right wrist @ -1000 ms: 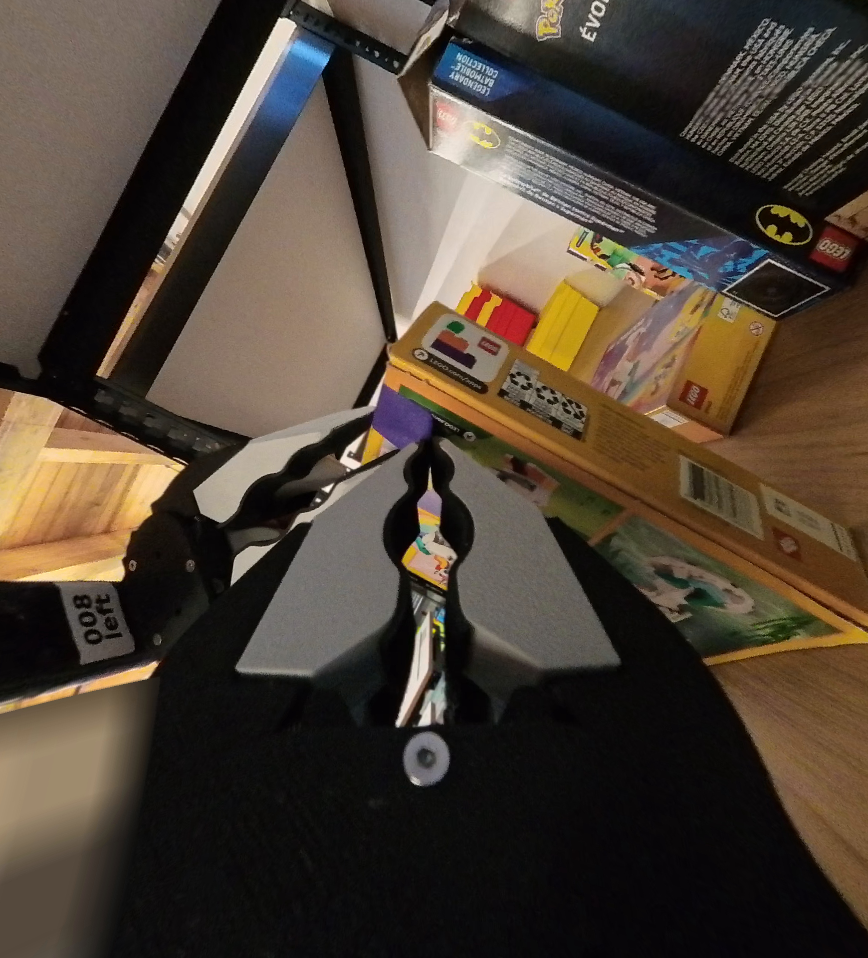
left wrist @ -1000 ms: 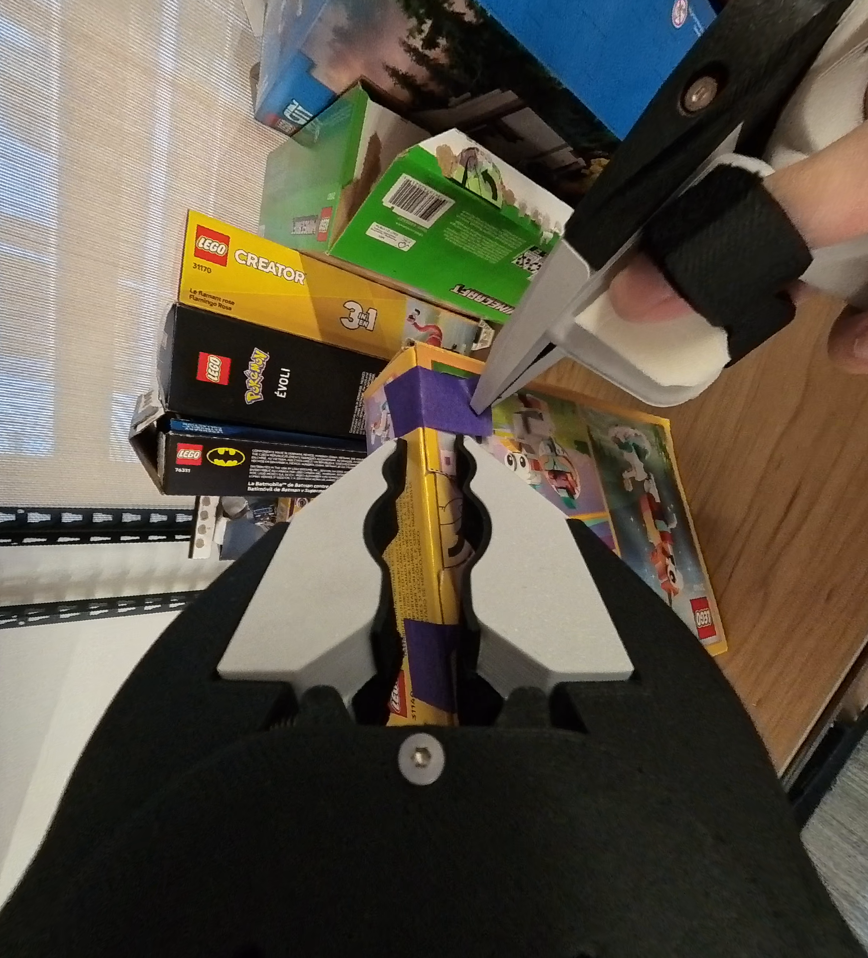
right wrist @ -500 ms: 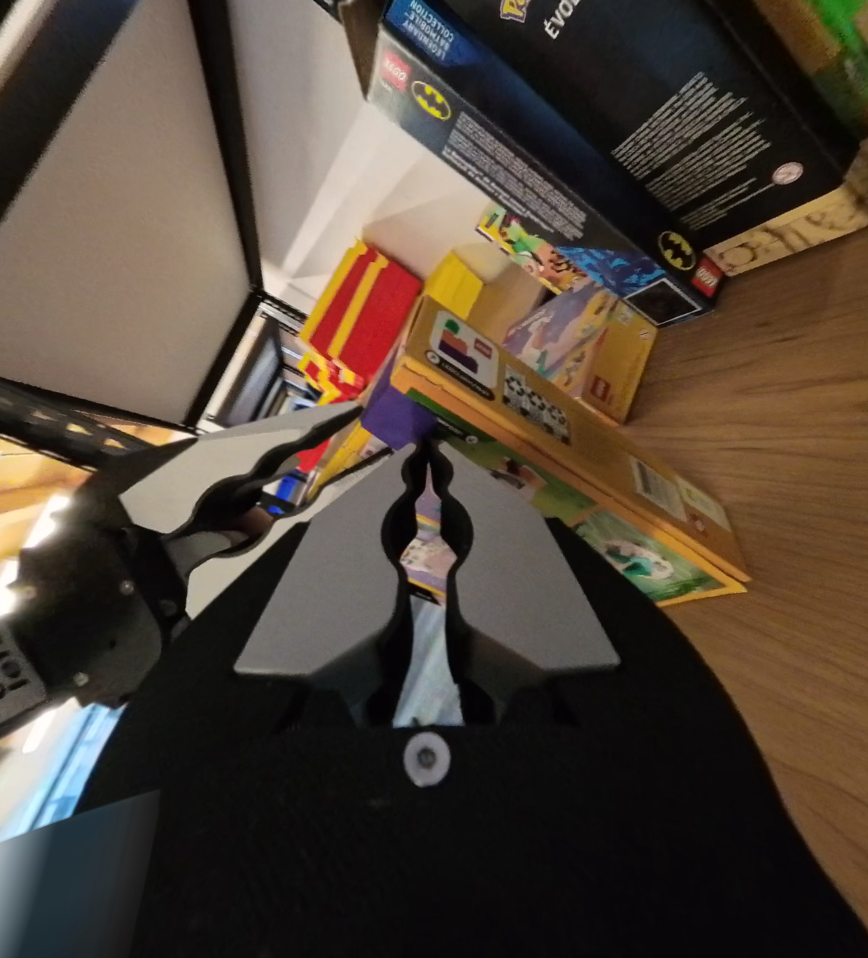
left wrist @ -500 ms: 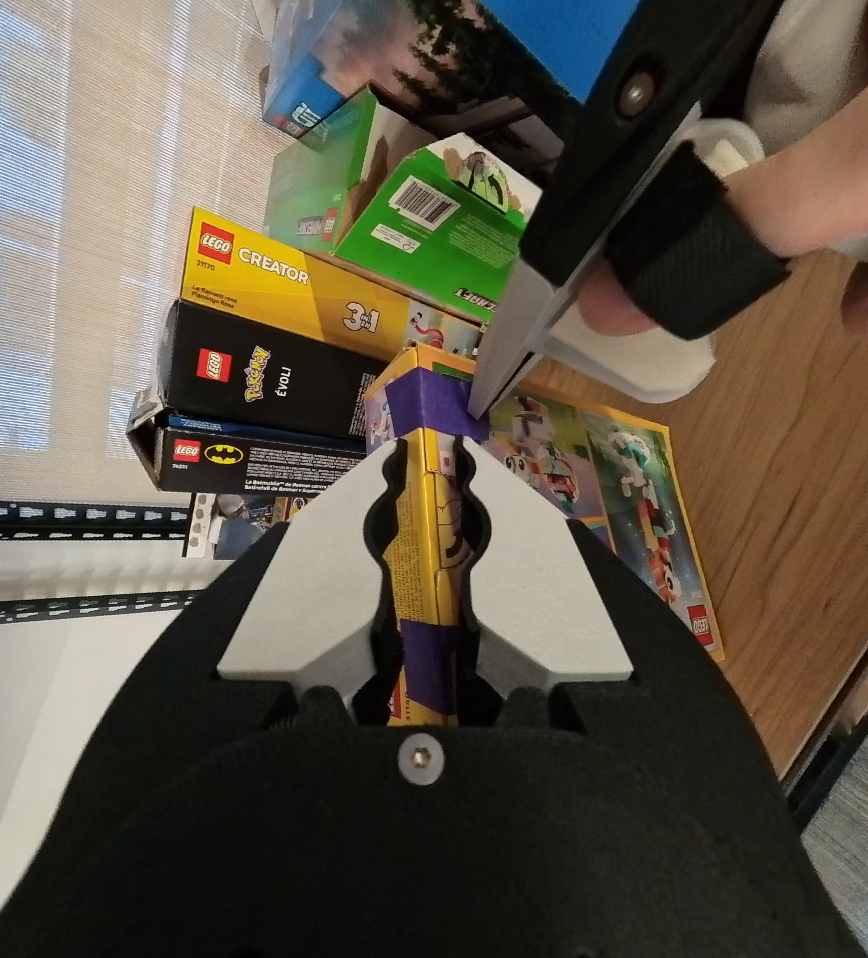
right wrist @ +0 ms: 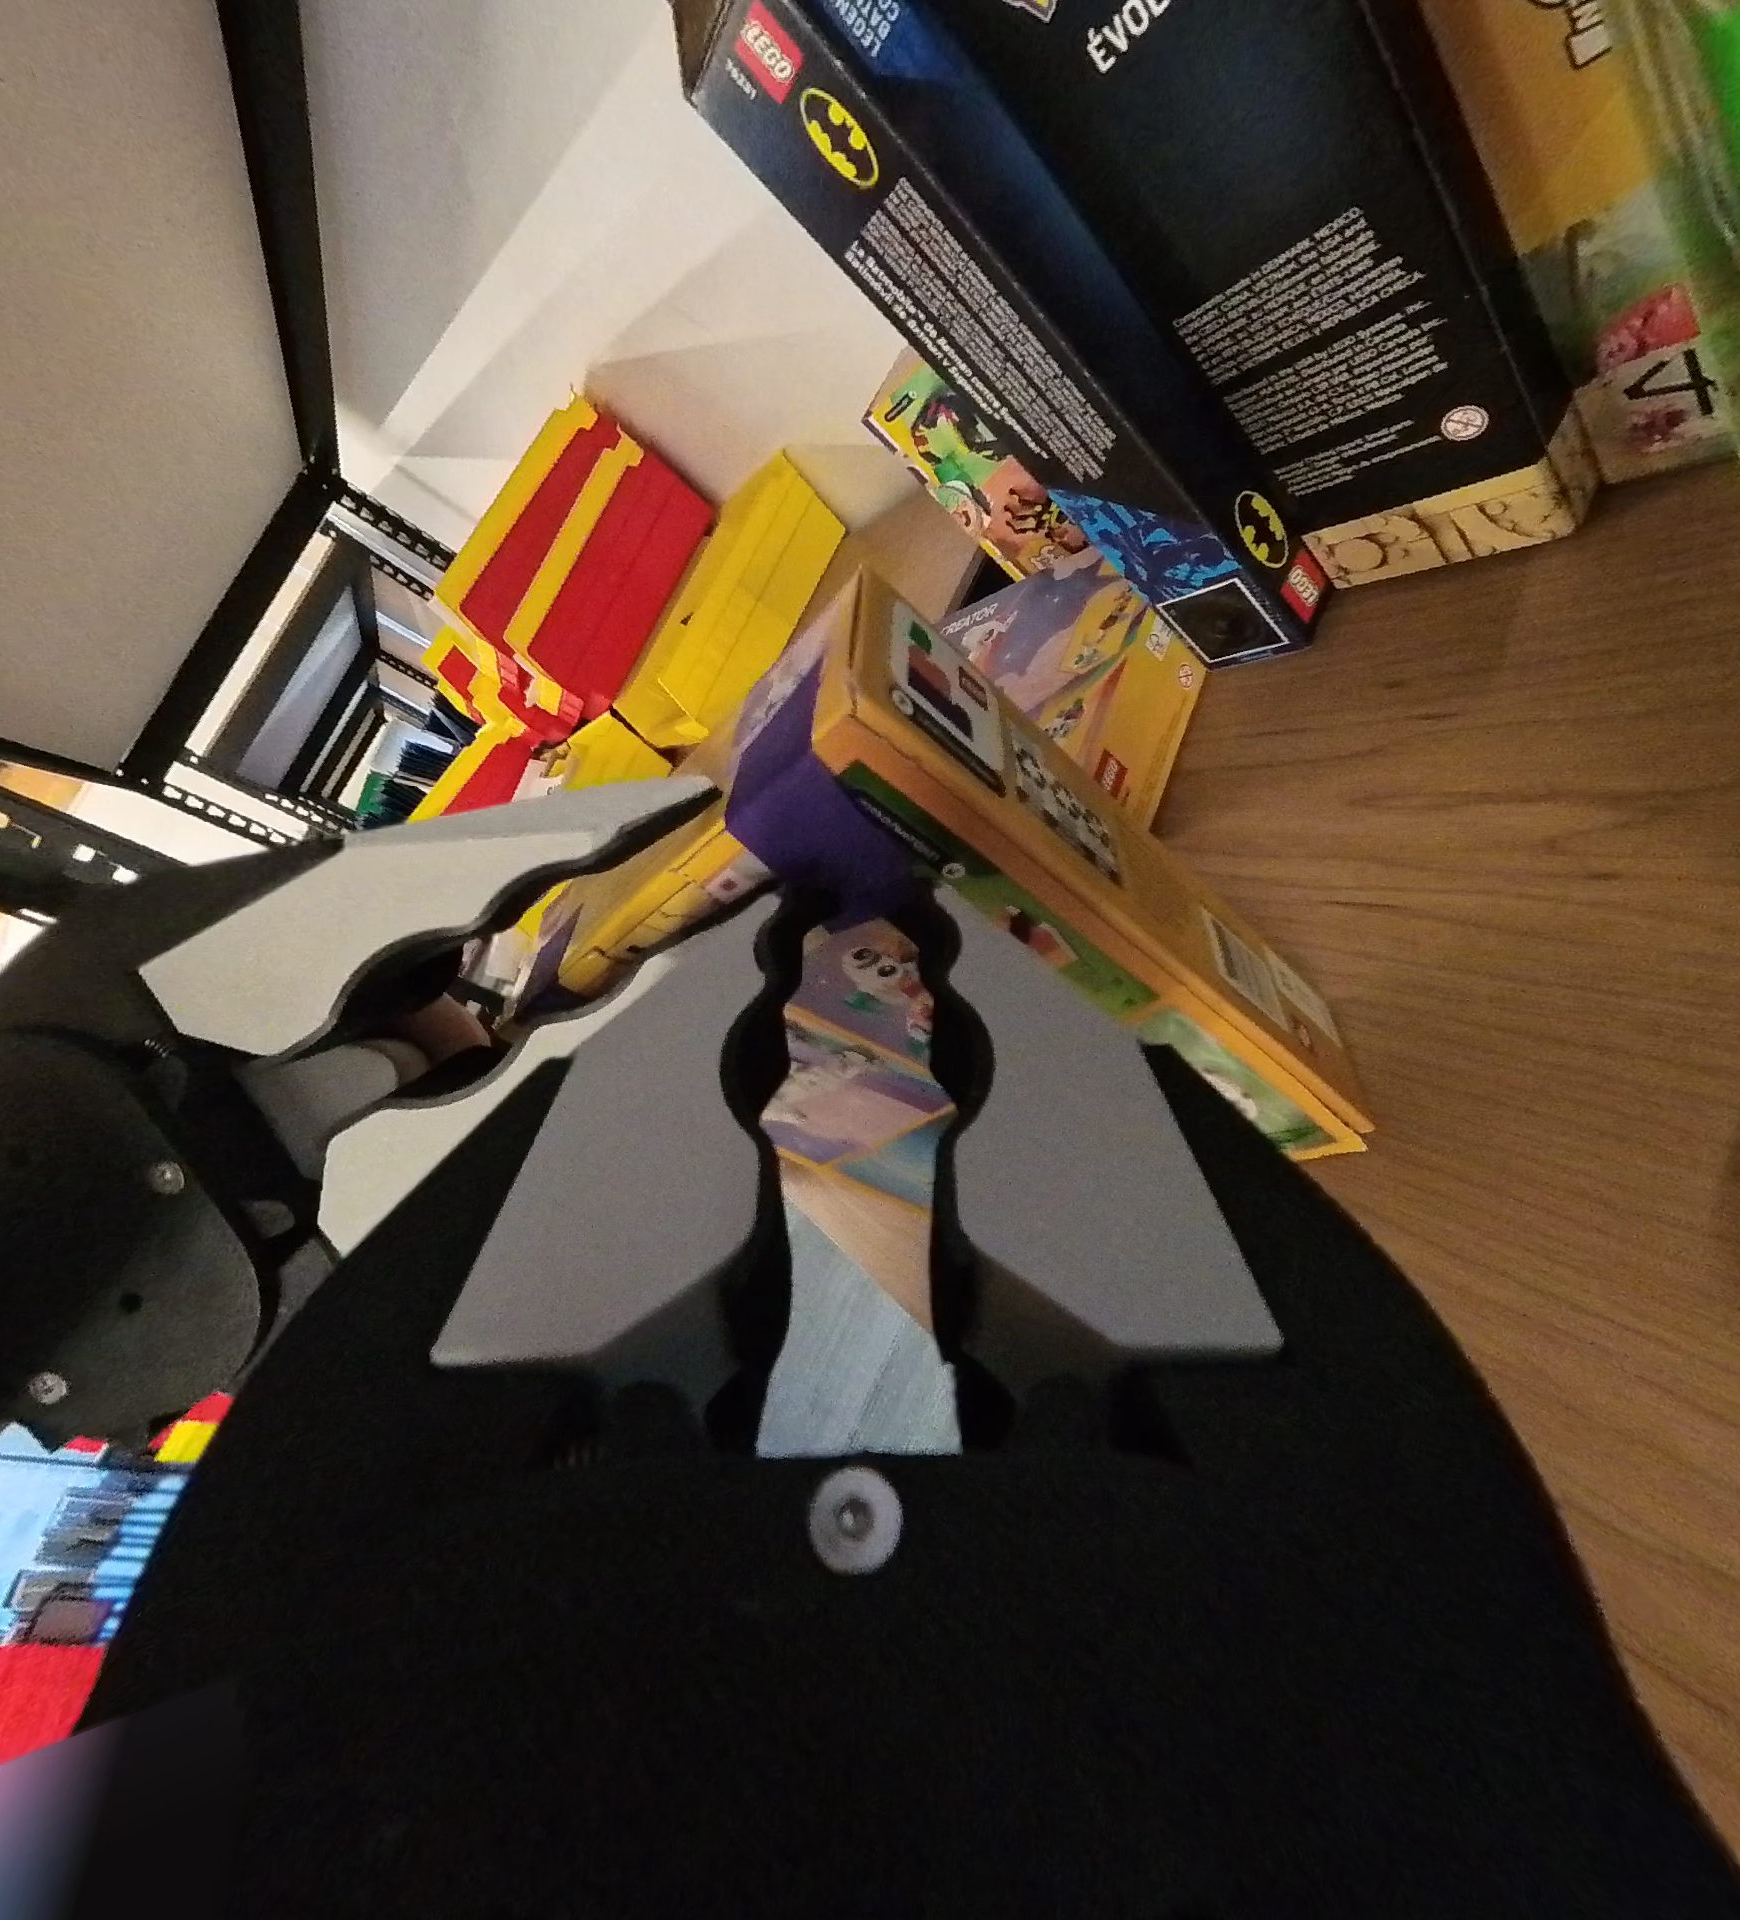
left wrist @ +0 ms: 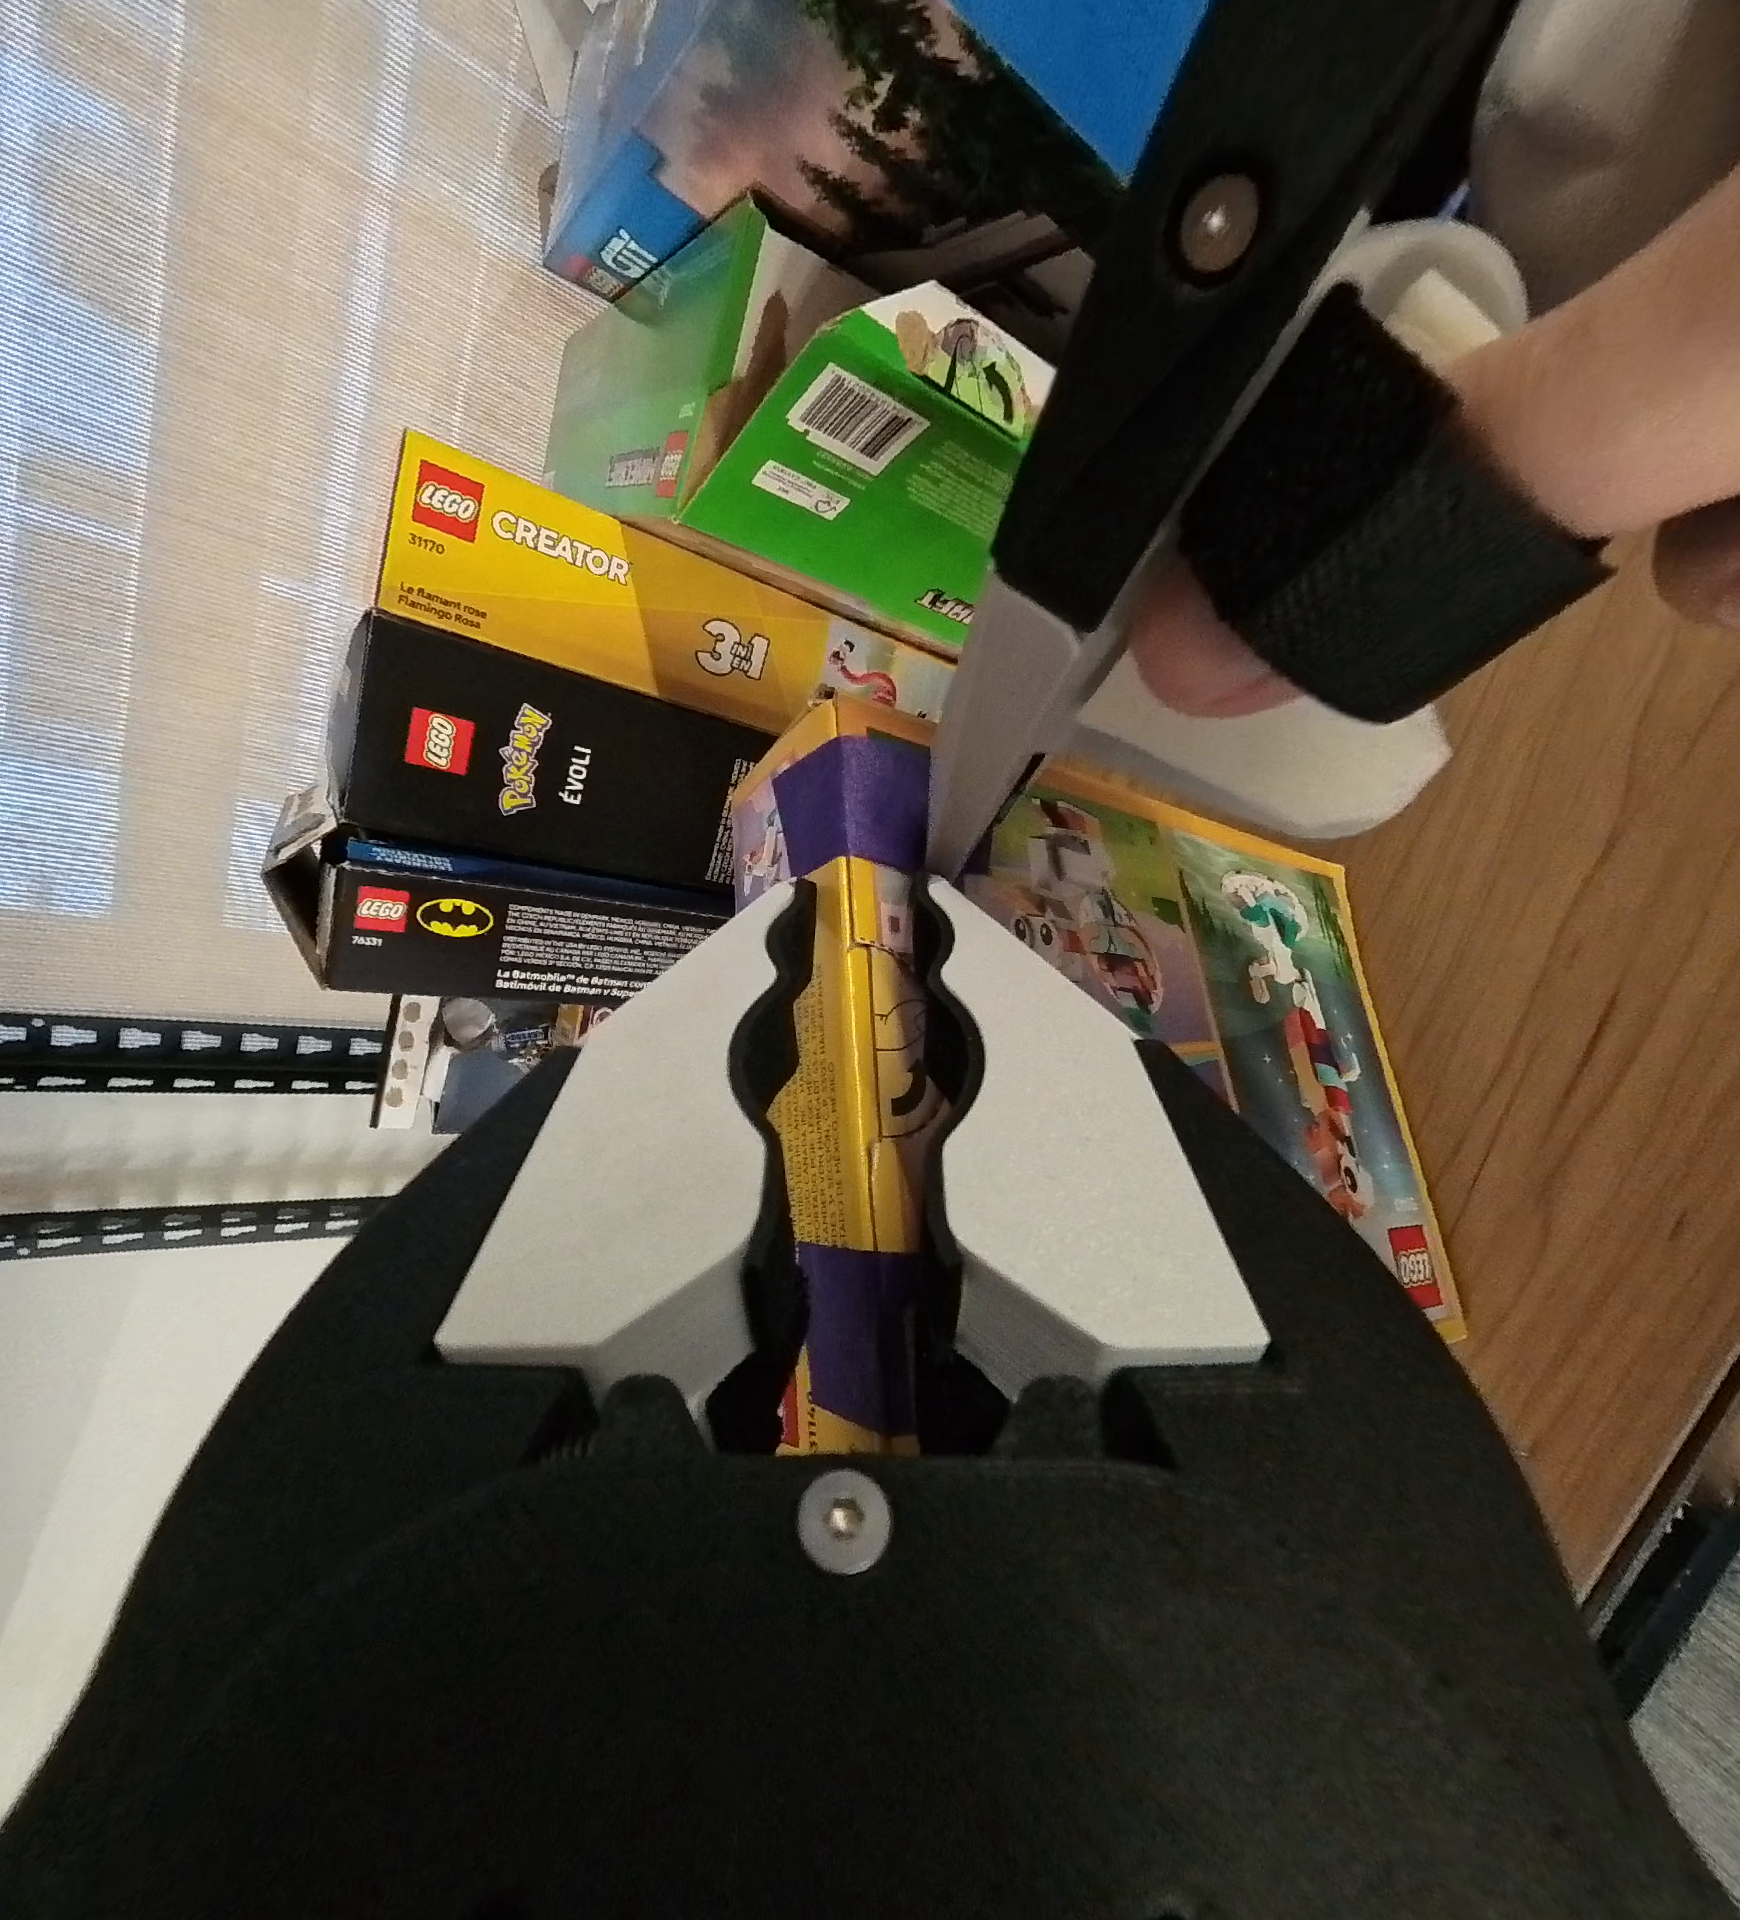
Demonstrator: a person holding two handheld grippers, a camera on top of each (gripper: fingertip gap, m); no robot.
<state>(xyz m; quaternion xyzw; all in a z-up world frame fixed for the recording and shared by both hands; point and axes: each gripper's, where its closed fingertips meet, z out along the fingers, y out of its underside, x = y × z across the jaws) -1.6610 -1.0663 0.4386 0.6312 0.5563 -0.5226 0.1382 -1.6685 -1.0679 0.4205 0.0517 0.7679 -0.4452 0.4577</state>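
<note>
My left gripper (left wrist: 861, 888) is shut on the near edge of a flat yellow toy box (left wrist: 1209, 987), held up on its edge over the wooden table (left wrist: 1624, 1039). Purple tape (left wrist: 850, 810) wraps the box's far corner, and a second purple strip (left wrist: 861, 1320) sits deep between the fingers. My right gripper (left wrist: 954, 852), held by a hand (left wrist: 1624, 416), comes in from the upper right with its tips at that far tape. In the right wrist view, my right gripper (right wrist: 850, 899) is shut on the edge of the purple tape (right wrist: 804, 821) at the box (right wrist: 1053, 831) corner. A left gripper finger (right wrist: 409, 914) shows beside it.
Behind the held box stands a stack of boxes: a yellow one (left wrist: 575, 603), a black one (left wrist: 533, 758), a dark one (left wrist: 533, 925), green ones (left wrist: 845, 447) and a blue one (left wrist: 741, 135). The table's edge (left wrist: 1676, 1455) runs at the right. Red and yellow boxes (right wrist: 585, 540) sit beyond black shelf rails (left wrist: 118, 1039).
My right gripper has swung steeper and closer over the box corner, its tips staying at the purple tape. The right wrist view has tilted accordingly. My left gripper keeps its hold unchanged.
</note>
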